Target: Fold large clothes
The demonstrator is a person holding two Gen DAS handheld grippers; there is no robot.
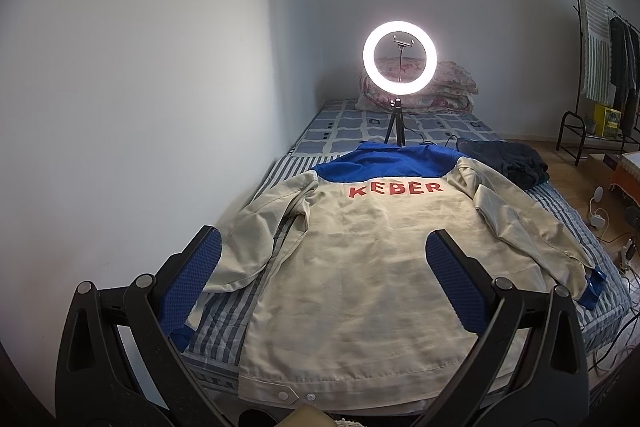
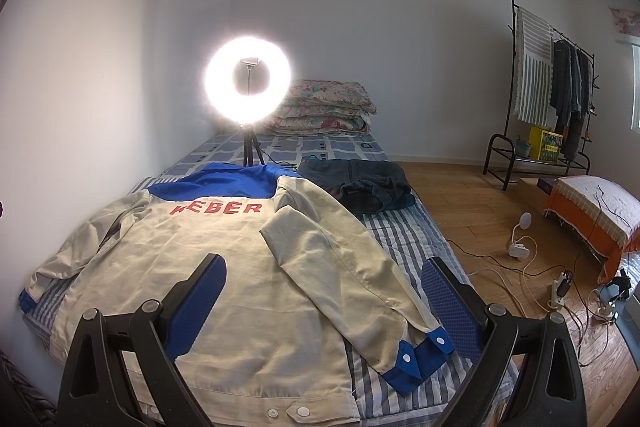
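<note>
A large beige jacket [image 1: 360, 267] with a blue yoke and red letters lies back-up, spread flat on the striped bed [image 1: 224, 323]. Its sleeves stretch out to both sides. In the right wrist view the same jacket [image 2: 224, 267] fills the near bed, its right sleeve cuff [image 2: 416, 355] blue with snaps. My left gripper [image 1: 324, 255] hovers open above the jacket's lower back, holding nothing. Open too, my right gripper [image 2: 324, 279] hangs above the right sleeve and bed edge, empty.
A lit ring light [image 1: 400, 61] on a tripod stands on the bed behind the collar. Dark folded clothes [image 2: 368, 187] lie beside the jacket's right shoulder. Folded quilts [image 2: 324, 107] sit at the bed's head. A wall runs along the left. Cables [image 2: 532, 267] litter the wooden floor; a clothes rack [image 2: 552, 87] stands far right.
</note>
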